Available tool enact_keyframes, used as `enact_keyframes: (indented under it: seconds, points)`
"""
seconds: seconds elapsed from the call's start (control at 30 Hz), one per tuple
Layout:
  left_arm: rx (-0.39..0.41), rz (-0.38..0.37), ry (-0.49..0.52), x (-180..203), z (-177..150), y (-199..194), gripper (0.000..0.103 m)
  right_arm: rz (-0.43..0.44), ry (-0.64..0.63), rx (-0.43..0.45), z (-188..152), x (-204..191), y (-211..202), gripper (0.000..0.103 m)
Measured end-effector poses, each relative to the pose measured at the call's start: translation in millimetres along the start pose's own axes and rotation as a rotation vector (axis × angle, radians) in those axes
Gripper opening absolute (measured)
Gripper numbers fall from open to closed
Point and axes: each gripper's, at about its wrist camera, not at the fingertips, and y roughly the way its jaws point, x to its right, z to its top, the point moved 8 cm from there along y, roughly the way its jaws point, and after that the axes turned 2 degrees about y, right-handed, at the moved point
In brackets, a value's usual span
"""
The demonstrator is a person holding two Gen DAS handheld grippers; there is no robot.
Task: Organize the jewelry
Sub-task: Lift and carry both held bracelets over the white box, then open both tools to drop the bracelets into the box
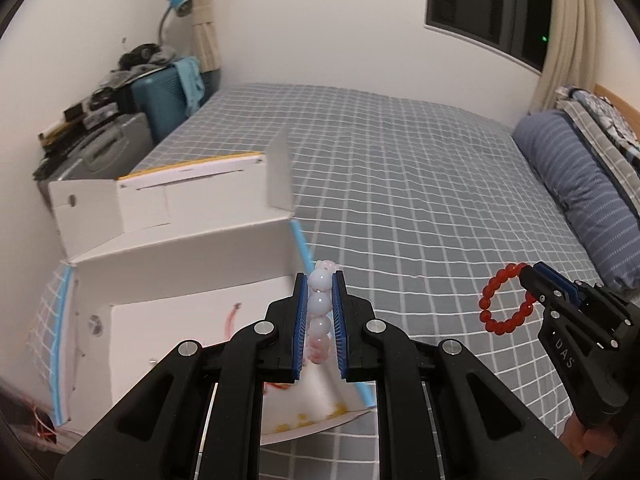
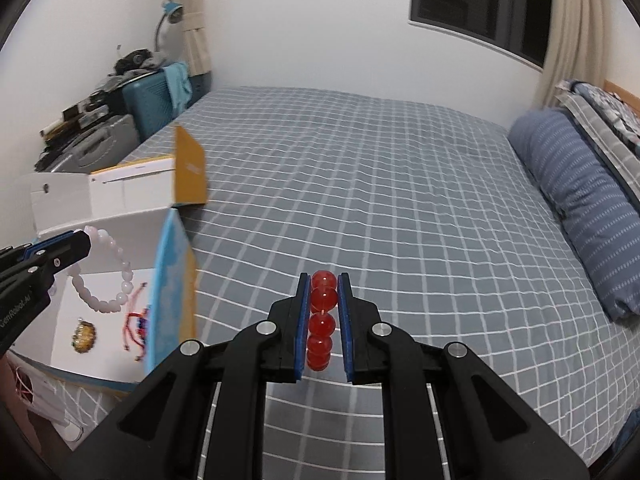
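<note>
My left gripper [image 1: 320,280] is shut on a pale pink bead bracelet [image 1: 319,304] and holds it above the open white box [image 1: 180,248]. In the right wrist view the left gripper [image 2: 82,240] holds the pink bracelet [image 2: 108,300] hanging over the box floor [image 2: 104,344]. My right gripper [image 2: 324,280] is shut on a red bead bracelet [image 2: 322,322] above the bed. It shows in the left wrist view [image 1: 528,276] with the red bracelet [image 1: 506,300] hanging from it. A gold piece [image 2: 84,332] and a red cord bracelet [image 2: 138,320] lie in the box.
A grey checked bedspread [image 2: 380,200] covers the bed. A blue striped pillow [image 2: 576,208] lies at the right. The box's yellow flap [image 2: 190,168] stands up. Cluttered suitcases [image 1: 132,120] and a blue lamp [image 1: 178,4] stand at the far left by the wall.
</note>
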Motion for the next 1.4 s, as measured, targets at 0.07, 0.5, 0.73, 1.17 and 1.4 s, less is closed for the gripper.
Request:
enact_keyframes:
  seconds: [0.07, 0.5, 0.73, 1.17, 1.4]
  points:
    - [0.005, 0.016, -0.009, -16.1, -2.8, -5.7, 0.012, 0.016, -0.01, 0.01, 3.3, -14.4, -4.0, 0.013]
    - [0.013, 0.098, -0.077, -103.9, -23.7, -23.5, 0.012, 0.135, -0.109, 0.049, 7.4, -119.6, -10.9, 0.013]
    - [-0.022, 0.133, -0.117, -144.5, -43.1, -13.1, 0.012, 0.167, -0.162, 0.028, -4.9, -164.4, 3.2, 0.013]
    - [-0.129, 0.171, -0.177, -195.4, -95.8, 31.0, 0.012, 0.185, -0.18, -0.092, -40.6, -204.1, 58.7, 0.013]
    - [-0.169, 0.165, -0.189, -209.0, -110.2, 53.4, 0.012, 0.149, -0.196, -0.143, -58.5, -208.0, 83.1, 0.013]
